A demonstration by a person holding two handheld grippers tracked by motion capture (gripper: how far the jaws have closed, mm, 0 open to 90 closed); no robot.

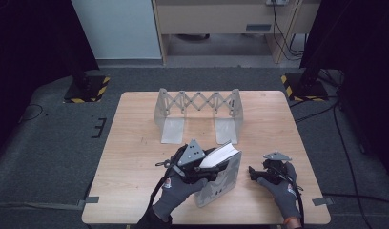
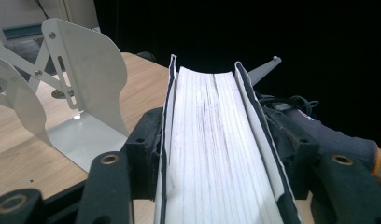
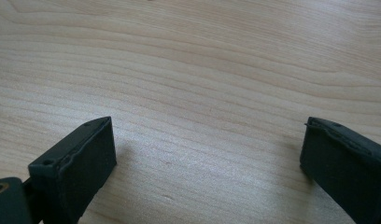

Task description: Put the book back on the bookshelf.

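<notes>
Both jaws of the left gripper [image 1: 208,172] clamp the book [image 1: 220,177], upright near the table's front edge; rack [image 1: 198,114] lies straight behind; right gripper [image 1: 253,172] rests wide open, empty

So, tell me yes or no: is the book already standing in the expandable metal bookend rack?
No: the book is clamped in the left gripper, nearer the person than the rack.

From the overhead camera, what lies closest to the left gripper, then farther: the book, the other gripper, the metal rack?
1. Book: clamped between the left gripper's jaws, touching.
2. Right gripper: to its right, resting near the table's front edge.
3. Rack: farthest, across the table toward the back.
</notes>
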